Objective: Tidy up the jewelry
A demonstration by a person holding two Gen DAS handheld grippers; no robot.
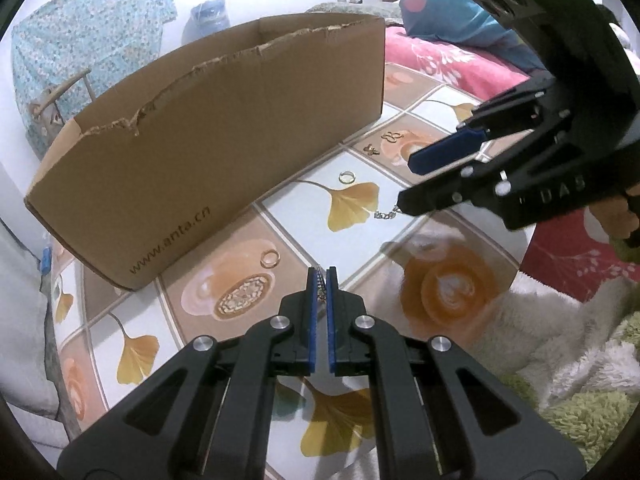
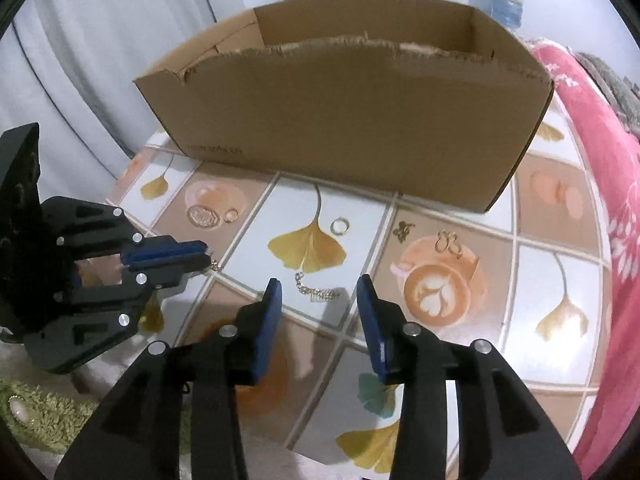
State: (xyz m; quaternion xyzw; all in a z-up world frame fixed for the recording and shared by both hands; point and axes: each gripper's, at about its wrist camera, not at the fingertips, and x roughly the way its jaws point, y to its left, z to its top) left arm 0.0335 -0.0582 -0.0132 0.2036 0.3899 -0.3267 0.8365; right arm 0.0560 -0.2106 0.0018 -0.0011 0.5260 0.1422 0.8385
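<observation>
Left gripper (image 1: 321, 280) clamped on one end of the chain (image 2: 318, 291); right gripper (image 2: 319, 300) half open, pads clear, chain's free end lying on the tablecloth (image 2: 460, 360) between them (released, by the look). Step: chain pickup. Next: carry it into the cardboard box (image 2: 344, 120) behind; rings still out.

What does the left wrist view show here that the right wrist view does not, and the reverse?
Only the left wrist view: the web address printed on the brown cardboard box, readable, and a blue plush cushion behind it.

Only the right wrist view: the box's open inside, and the far end of the thin gold chain lying free between the right claw's open jaws.

Both: the left claw shut on the chain, two gold rings, the small gold earrings, the ginkgo-leaf patterned tablecloth.
</observation>
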